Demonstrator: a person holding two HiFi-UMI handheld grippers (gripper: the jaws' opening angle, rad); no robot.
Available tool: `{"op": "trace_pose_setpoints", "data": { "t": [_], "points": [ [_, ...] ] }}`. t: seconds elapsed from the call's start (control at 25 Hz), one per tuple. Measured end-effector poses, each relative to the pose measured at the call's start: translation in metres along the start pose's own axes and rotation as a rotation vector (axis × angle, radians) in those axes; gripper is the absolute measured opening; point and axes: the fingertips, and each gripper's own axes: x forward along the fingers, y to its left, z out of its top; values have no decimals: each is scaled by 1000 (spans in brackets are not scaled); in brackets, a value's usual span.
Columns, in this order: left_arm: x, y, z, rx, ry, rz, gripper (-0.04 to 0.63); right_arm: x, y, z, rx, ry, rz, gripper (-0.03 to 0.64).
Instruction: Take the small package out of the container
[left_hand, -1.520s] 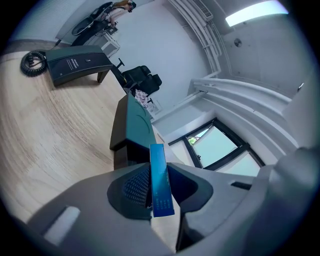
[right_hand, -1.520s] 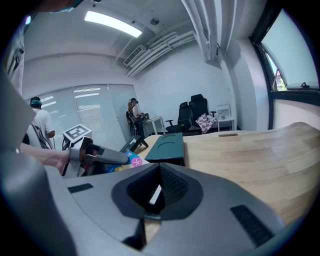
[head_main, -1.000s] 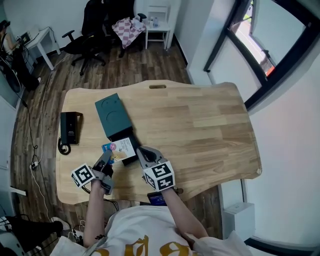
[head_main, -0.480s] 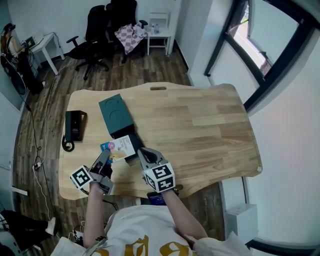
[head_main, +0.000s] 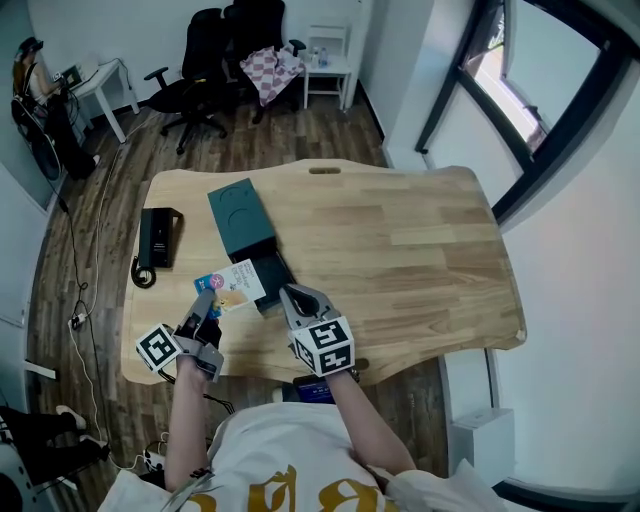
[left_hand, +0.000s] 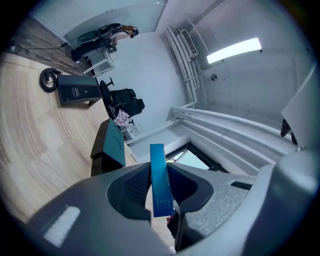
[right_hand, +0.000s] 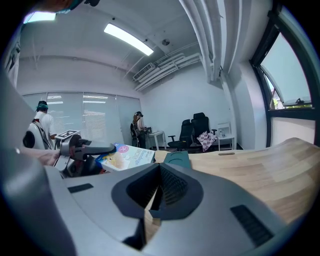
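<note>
At lower left, the left tool (head_main: 207, 306) clamps the small package (head_main: 232, 285) beside the container (head_main: 243, 215). The right tool (head_main: 297, 298) looks closed, seemingly empty.

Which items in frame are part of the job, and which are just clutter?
Job:
- small package, clamped in the left gripper
- dark teal container on the table
- right gripper, shut and empty, beside the container

Lying about:
- black phone with coiled cord, at the table's left edge
- office chairs behind the table
- checked cloth
</note>
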Motion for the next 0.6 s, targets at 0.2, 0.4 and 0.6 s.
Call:
{"op": "trace_pose_setpoints", "data": {
  "t": [0.2, 0.4, 0.6],
  "points": [
    [-4, -6, 0, -13, -18, -13, 95, -5, -6, 6, 2, -22, -23, 5],
    [-9, -8, 4, -26, -38, -33, 95, -10, -4, 9, -15, -34, -40, 5],
    [-12, -11, 4, -19, -36, -35, 95, -13, -6, 13, -56, -57, -76, 5]
  ]
}}
